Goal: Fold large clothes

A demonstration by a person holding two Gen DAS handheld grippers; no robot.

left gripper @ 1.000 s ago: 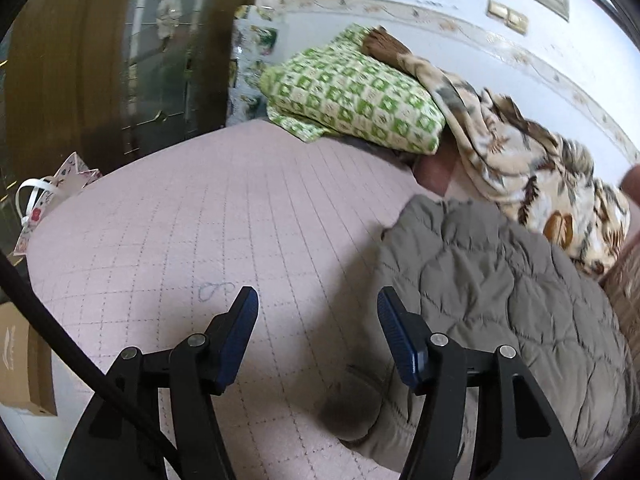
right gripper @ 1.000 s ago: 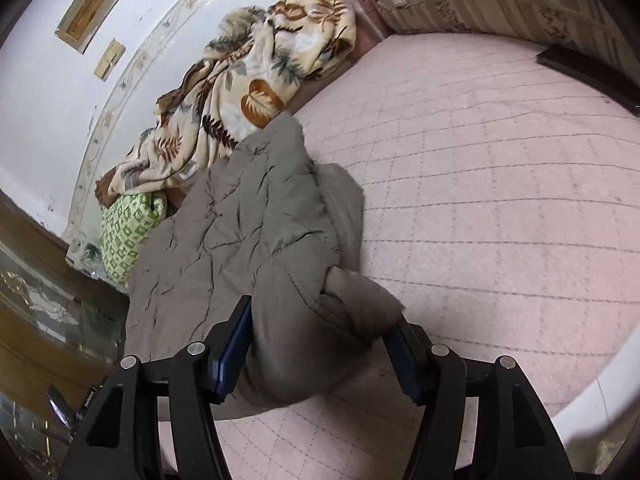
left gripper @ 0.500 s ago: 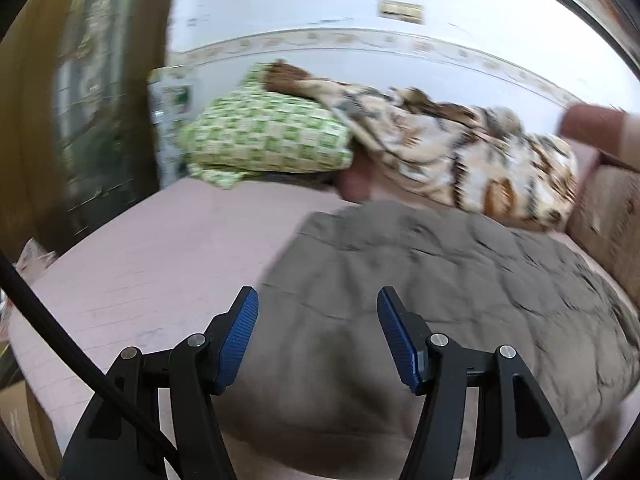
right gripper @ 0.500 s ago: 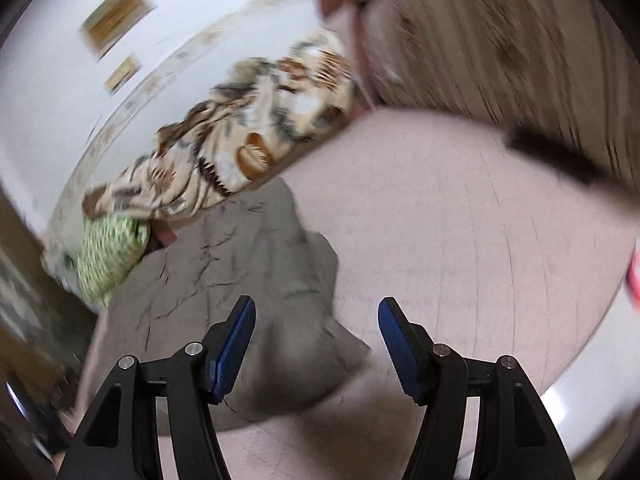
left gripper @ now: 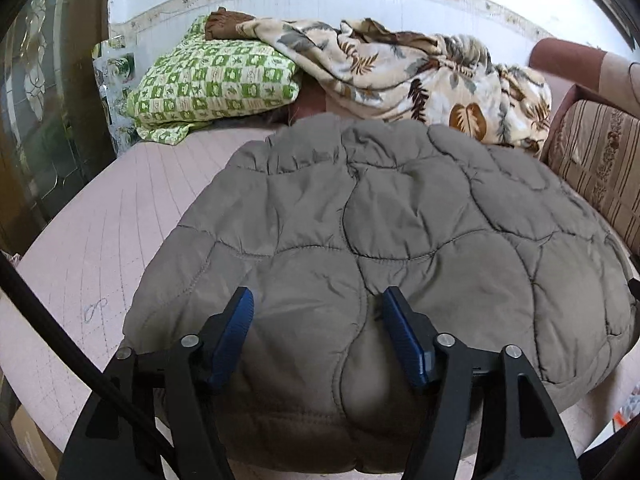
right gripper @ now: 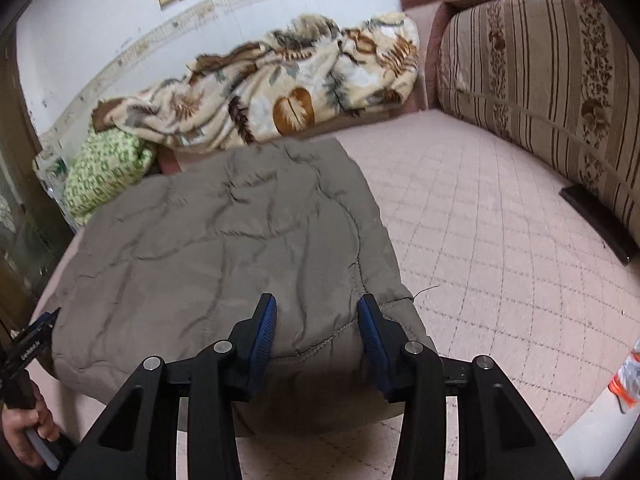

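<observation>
Quilted grey jacket [left gripper: 400,232], long axis toward the leaf-print blanket [left gripper: 408,76]

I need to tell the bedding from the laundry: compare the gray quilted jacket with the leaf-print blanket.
The jacket is plain gray and quilted; the blanket is cream with brown leaves. The jacket lies spread fairly flat on the near part of the bed; the blanket is bunched along the wall. Both tongs sit at the jacket's near edge; none touch the blanket. Both rest on the pink bed.
</observation>
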